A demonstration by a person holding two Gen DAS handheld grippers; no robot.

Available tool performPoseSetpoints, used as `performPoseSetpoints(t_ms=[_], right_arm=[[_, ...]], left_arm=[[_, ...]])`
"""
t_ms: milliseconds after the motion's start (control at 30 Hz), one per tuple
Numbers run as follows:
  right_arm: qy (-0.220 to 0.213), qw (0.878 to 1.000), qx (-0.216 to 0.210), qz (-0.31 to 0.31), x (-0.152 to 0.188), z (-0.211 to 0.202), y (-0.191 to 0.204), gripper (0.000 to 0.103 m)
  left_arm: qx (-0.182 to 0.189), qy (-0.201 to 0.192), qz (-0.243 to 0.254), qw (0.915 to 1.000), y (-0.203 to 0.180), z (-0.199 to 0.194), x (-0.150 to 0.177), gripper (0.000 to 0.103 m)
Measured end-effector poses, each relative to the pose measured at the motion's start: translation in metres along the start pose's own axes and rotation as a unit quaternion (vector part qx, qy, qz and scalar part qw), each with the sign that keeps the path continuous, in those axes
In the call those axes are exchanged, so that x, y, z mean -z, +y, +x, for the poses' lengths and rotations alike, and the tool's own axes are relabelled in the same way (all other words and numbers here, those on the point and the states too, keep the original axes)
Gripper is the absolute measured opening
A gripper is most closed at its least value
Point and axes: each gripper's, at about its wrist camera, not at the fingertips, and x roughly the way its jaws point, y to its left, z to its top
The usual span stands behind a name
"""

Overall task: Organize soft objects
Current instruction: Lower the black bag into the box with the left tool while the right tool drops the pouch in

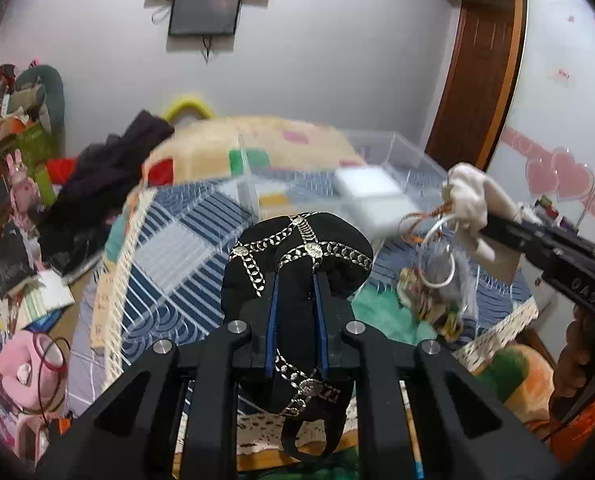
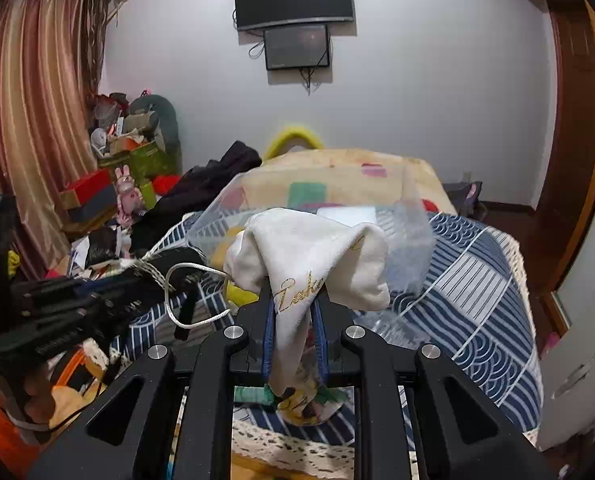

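Note:
My left gripper (image 1: 297, 280) is shut on a black cloth piece with silver chain trim (image 1: 301, 248), held above the bed. My right gripper (image 2: 295, 300) is shut on a white drawstring pouch with gold lettering (image 2: 317, 256); the pouch also shows in the left wrist view (image 1: 471, 196), with cords and rings hanging from it. A clear plastic bin (image 1: 397, 152) stands on the bed beyond both grippers, with a white flat pack (image 1: 367, 184) inside. The left gripper's body (image 2: 97, 304) shows at the left of the right wrist view.
The bed has a blue striped quilt (image 2: 477, 280) and a folded yellow blanket (image 2: 337, 172). Dark clothes (image 1: 109, 176) lie at its left edge. Boxes and toys (image 2: 129, 160) crowd the floor at left. A wooden door frame (image 2: 577, 120) is at right. A green fluffy item (image 1: 381, 312) lies on the quilt.

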Motion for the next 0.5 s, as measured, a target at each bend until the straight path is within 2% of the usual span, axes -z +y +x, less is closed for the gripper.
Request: performPoseSetpoints(t_ms=[267, 500], right_arm=[[-0.035, 0.999, 0.023, -0.001, -0.019, -0.013, -0.009, 0.015], [-0.063, 0.997, 0.039, -0.005, -0.037, -0.017, -0.015, 0.015]], left_arm=[[0.000, -0.057, 0.005, 0.9984, -0.004, -0.020, -0.034, 0.015], [0.002, -0.077, 0.006, 0.9970, -0.008, -0.012, -0.063, 0.015]])
